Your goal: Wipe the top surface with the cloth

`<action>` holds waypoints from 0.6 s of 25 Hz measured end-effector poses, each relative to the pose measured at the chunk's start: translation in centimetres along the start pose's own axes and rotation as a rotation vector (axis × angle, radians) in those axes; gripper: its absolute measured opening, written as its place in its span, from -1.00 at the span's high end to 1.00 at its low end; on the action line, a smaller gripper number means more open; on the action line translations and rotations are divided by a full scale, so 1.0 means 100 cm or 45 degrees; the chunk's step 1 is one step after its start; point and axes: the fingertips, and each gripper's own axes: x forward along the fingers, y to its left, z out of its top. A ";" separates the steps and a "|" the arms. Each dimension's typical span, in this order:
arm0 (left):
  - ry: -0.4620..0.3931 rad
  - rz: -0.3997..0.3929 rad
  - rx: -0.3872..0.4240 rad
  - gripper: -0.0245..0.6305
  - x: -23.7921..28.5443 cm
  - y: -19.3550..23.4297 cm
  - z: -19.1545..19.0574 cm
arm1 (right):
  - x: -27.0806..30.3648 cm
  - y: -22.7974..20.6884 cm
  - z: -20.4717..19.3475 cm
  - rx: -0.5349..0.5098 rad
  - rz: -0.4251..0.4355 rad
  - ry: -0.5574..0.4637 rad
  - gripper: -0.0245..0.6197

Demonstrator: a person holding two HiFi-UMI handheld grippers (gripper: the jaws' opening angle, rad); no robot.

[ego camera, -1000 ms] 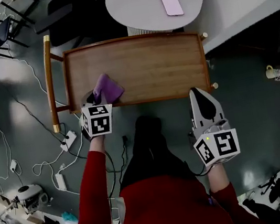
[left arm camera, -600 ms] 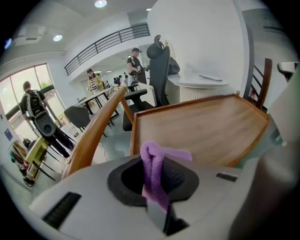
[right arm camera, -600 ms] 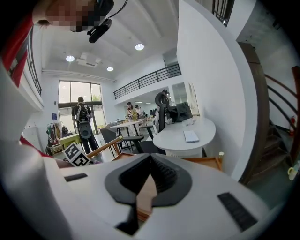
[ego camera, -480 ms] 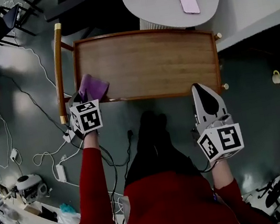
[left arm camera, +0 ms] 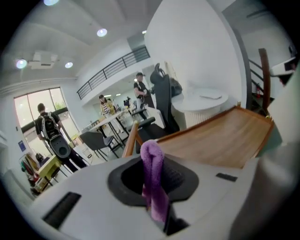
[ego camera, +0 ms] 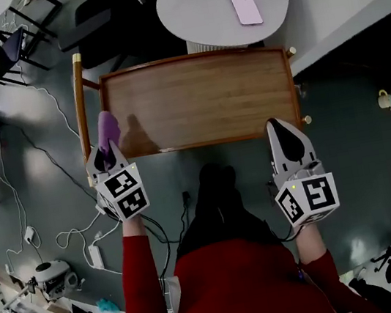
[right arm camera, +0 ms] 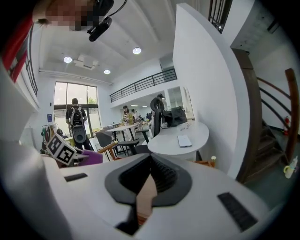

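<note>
Purple cloth (ego camera: 107,127), pinched between the jaws of the left gripper (ego camera: 104,154), has moved off the wooden top (ego camera: 201,99) past its left edge, while the right gripper (ego camera: 284,136) stays closed and empty.

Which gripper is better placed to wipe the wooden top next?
Left. The left gripper is shut on the purple cloth right by the wooden top's left edge; the right gripper holds nothing.

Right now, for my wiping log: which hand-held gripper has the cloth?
The left hand-held gripper: its jaws pinch the purple cloth at the left edge of the wooden top. The right hand-held gripper is shut, empty.
</note>
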 end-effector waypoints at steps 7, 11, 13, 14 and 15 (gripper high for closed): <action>-0.549 -0.376 -0.121 0.76 -0.076 -0.055 0.122 | -0.017 -0.004 0.021 -0.007 -0.044 -0.112 0.89; -0.720 -0.615 -0.208 0.76 -0.103 -0.108 0.159 | -0.018 -0.005 0.032 -0.016 -0.062 -0.196 0.89; -0.744 -0.686 -0.224 0.76 -0.116 -0.128 0.166 | -0.022 -0.001 0.038 -0.020 -0.056 -0.225 0.89; -0.751 -0.713 -0.228 0.76 -0.122 -0.136 0.168 | -0.025 0.001 0.042 -0.023 -0.050 -0.240 0.89; -0.755 -0.736 -0.229 0.76 -0.127 -0.143 0.171 | -0.029 0.002 0.045 -0.029 -0.045 -0.255 0.89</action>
